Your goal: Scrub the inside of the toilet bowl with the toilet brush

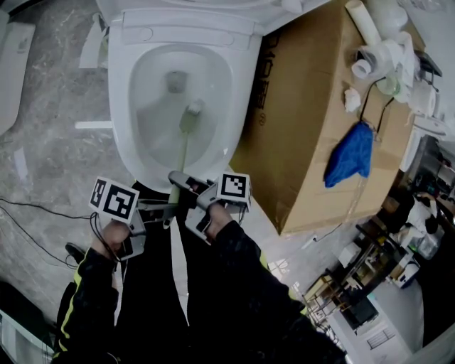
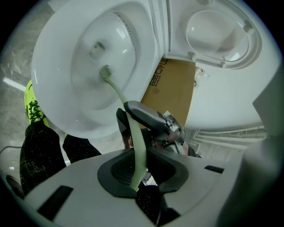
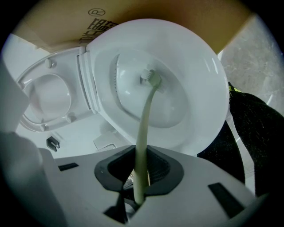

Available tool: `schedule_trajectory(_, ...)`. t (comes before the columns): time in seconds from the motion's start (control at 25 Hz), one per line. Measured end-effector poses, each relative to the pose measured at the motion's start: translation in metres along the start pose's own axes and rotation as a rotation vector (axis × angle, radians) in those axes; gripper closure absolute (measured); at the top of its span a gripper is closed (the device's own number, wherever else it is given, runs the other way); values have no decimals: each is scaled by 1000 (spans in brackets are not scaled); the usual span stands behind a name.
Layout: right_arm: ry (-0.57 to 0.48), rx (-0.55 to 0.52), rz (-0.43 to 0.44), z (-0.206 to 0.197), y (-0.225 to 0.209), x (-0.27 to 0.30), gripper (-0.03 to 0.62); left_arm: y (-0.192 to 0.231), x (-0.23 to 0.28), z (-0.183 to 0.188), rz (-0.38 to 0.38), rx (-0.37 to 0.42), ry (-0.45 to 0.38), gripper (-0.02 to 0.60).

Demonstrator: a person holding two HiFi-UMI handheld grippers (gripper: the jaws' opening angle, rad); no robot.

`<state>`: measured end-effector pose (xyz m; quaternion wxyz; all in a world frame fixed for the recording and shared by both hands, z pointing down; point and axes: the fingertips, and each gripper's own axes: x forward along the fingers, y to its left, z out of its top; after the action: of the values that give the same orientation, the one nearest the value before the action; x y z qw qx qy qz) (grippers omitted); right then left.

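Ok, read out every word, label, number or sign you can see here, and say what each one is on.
"®", a circled R: on the brown cardboard box beside the white toilet.
Dark brand characters next to it on that box: too distorted to read.
Square markers on the left gripper and right gripper cubes: black-and-white patterns, no letters.

The head view looks steeply down from above onto the toilet bowl (image 1: pixel 153 92), with the cardboard box (image 1: pixel 306 106) at its right. Both gripper views sit low and near, facing along the toilet brush (image 1: pixel 184 149) into that same bowl.
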<state>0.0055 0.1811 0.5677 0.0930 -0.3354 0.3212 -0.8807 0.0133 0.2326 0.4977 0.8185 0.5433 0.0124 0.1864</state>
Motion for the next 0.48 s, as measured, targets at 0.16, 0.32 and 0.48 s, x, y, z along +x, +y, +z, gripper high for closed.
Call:
schedule_trajectory(0.16, 20, 31, 15, -8, -4, -1, 528, -1, -2, -8, 10, -1, 2, 505)
schedule_trajectory(0.32, 52, 38, 5, -20, -12, 4, 528, 4, -8, -17, 9, -24, -14, 505)
schedule_trajectory(0.48, 75, 46, 8, -25, -12, 9, 530, 7, -12, -19, 27, -38, -33, 505)
